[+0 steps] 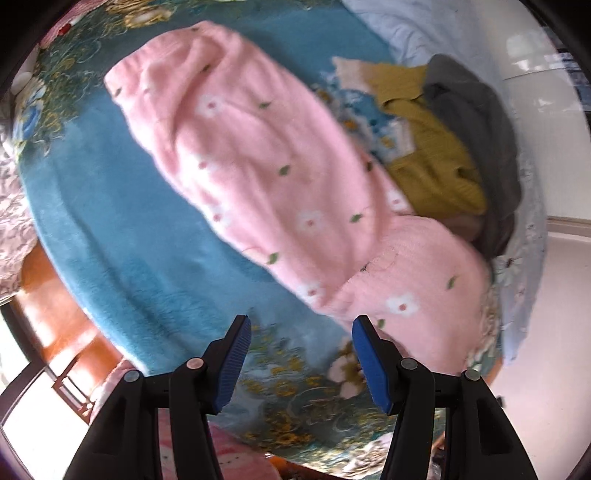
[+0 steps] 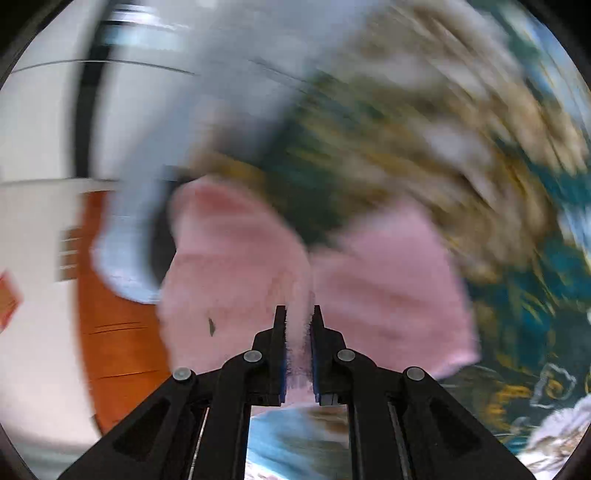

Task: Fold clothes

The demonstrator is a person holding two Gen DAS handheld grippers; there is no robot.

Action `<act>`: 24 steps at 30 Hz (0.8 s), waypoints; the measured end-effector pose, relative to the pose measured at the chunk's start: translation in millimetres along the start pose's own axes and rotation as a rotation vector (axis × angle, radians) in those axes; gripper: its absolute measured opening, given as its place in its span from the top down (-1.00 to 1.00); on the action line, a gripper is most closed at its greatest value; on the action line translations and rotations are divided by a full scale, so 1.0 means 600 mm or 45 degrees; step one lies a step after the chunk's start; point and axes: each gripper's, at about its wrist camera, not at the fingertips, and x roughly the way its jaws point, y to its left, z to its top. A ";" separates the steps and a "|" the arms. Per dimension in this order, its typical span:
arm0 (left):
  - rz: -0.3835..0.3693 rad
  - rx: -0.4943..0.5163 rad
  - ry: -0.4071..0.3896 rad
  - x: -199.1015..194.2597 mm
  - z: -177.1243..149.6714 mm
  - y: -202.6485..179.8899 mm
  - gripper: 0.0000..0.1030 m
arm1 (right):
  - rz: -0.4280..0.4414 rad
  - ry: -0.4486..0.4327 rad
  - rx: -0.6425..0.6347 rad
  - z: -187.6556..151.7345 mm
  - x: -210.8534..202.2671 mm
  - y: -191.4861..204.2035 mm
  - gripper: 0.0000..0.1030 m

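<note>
A pink garment (image 1: 266,166) with white flowers and green leaves lies stretched out on a teal floral blanket (image 1: 122,236). My left gripper (image 1: 301,328) is open and empty, hovering just above the blanket near the garment's near end. In the right wrist view my right gripper (image 2: 298,314) is shut on a fold of the pink garment (image 2: 388,291), which bunches to both sides of the jaws. That view is heavily blurred.
A mustard garment (image 1: 428,147) and a grey garment (image 1: 476,129) lie piled at the blanket's right side. A pale blue sheet (image 1: 424,33) lies beyond. A wooden bed frame (image 1: 55,314) and white floor (image 1: 554,314) border the bed.
</note>
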 end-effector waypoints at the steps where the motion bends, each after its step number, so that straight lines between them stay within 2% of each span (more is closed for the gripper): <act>1: 0.015 -0.008 -0.001 0.002 0.000 0.003 -0.19 | -0.087 0.023 0.032 -0.004 0.021 -0.035 0.80; 2: 0.030 -0.015 0.001 0.004 0.001 0.004 -0.19 | -0.120 0.030 0.048 -0.009 0.029 -0.056 0.80; 5: 0.054 -0.018 0.006 0.010 0.000 -0.001 -0.19 | -0.106 0.014 0.070 -0.024 0.034 -0.091 0.80; 10: 0.043 0.041 0.026 0.019 0.000 -0.037 -0.19 | -0.098 -0.062 -0.026 -0.036 0.016 -0.076 0.80; 12: 0.037 0.063 0.026 0.019 0.000 -0.052 -0.19 | -0.169 0.003 -0.062 -0.030 0.030 -0.072 0.71; 14: 0.028 0.086 0.020 0.016 0.000 -0.065 -0.19 | -0.194 0.011 -0.113 -0.020 0.031 -0.060 0.62; 16: 0.034 0.104 0.015 0.014 0.001 -0.073 -0.19 | -0.177 -0.041 -0.152 -0.011 0.010 -0.055 0.29; 17: 0.040 0.108 0.013 0.014 0.001 -0.075 -0.19 | -0.174 -0.066 -0.168 -0.003 0.004 -0.052 0.04; 24: 0.079 0.073 0.016 0.020 -0.010 -0.066 -0.19 | -0.218 -0.037 -0.223 0.081 0.045 -0.044 0.00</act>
